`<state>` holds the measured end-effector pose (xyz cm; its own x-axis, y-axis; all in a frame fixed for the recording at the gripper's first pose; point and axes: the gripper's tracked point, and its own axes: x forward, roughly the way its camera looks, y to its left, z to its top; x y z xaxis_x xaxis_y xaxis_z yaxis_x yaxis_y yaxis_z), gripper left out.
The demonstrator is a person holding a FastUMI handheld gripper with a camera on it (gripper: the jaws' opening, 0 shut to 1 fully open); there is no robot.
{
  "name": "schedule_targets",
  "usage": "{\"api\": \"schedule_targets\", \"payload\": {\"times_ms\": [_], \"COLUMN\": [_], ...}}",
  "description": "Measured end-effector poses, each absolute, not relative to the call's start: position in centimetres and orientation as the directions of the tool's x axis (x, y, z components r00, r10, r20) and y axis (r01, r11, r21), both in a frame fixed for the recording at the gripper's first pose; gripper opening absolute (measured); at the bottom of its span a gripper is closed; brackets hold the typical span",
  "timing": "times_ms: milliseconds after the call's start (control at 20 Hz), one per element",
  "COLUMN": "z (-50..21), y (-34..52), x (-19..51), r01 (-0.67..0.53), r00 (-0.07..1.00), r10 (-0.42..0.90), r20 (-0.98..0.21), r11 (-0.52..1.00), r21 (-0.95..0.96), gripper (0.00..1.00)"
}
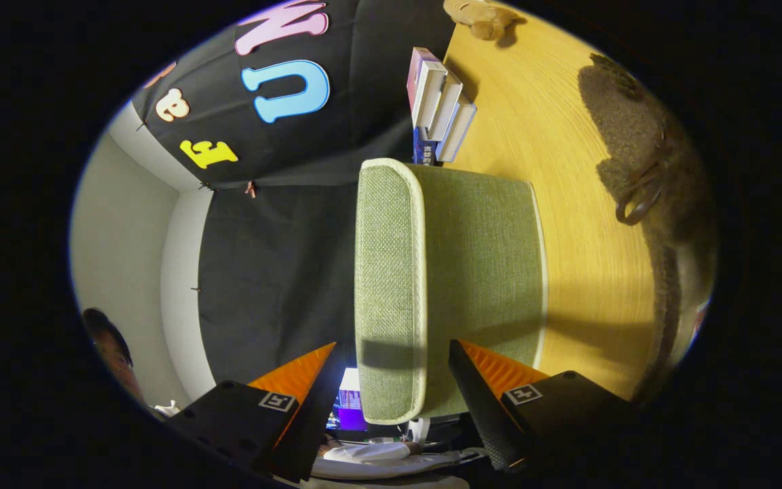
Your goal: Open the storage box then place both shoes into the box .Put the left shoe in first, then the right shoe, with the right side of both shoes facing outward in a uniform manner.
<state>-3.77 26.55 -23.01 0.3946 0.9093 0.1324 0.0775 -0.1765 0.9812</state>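
The view is rolled on its side. A green fabric storage box (479, 272) with pale piping stands on the wooden table (567, 122), its lid (387, 272) down. My gripper (392, 345) is open, and the near end of the lid's rim lies between its fingers. One finger is off the outer face of the lid, the other over the box's side. Brown suede shoes (642, 136) with a looped lace (635, 200) lie on the table beside the box. I cannot tell the two shoes apart.
A stack of books (442, 105) stands on the table just beyond the box. A tan plush toy (482, 17) lies farther off. A person's head (109, 353) and a white sleeve (364, 451) show past the fingers, near a lit screen (350, 404).
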Motion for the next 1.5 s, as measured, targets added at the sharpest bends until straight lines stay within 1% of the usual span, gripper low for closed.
{"api": "schedule_targets", "payload": {"times_ms": [50,100,200,300,350,450,500,600,650,700,850,1100,1250,1400,1500], "z": [-22.7,-22.7,-22.7,-22.6,-23.1,-23.5,-23.4,-22.8,-22.6,-22.2,-19.7,-15.3,-12.2,-7.9,-6.4], "y": [26.4,26.3,26.4,26.6,26.7,27.0,26.8,26.3,26.1,25.8,24.9,25.3,27.1,29.7,31.7], "x": [-3.4,-3.2,-3.1,-3.5,-3.7,-4.2,-4.5,-4.1,-4.1,-4.2,-4.3,-4.3,-3.5,-2.9,-2.0], "r01": [0.075,0.076,0.075,0.074,0.073,0.079,0.072,0.067,0.042,0.027,0.014,-0.04,-0.114,-0.197,-0.245], "r00": [0.402,0.411,0.409,0.393,0.385,0.37,0.369,0.392,0.404,0.415,0.461,0.495,0.492,0.465,0.446], "r10": [0.903,0.897,0.898,0.905,0.913,0.923,0.923,0.916,0.912,0.908,0.887,0.867,0.867,0.884,0.894], "r20": [0.152,0.159,0.165,0.163,0.138,0.102,0.104,0.091,0.07,0.055,0.034,-0.05,-0.078,-0.05,-0.049], "r11": [-0.198,-0.208,-0.213,-0.208,-0.18,-0.141,-0.14,-0.127,-0.096,-0.072,-0.046,0.08,0.153,0.158,0.174], "r21": [0.977,0.975,0.974,0.975,0.981,0.987,0.987,0.99,0.995,0.997,0.999,0.996,0.982,0.968,0.954], "gripper": [0.95,0.86,0.76,0.75,0.75,0.52,0.4,0.11,0.08,0.08,0.05,0.05,0.05,0.06,0.06]}}
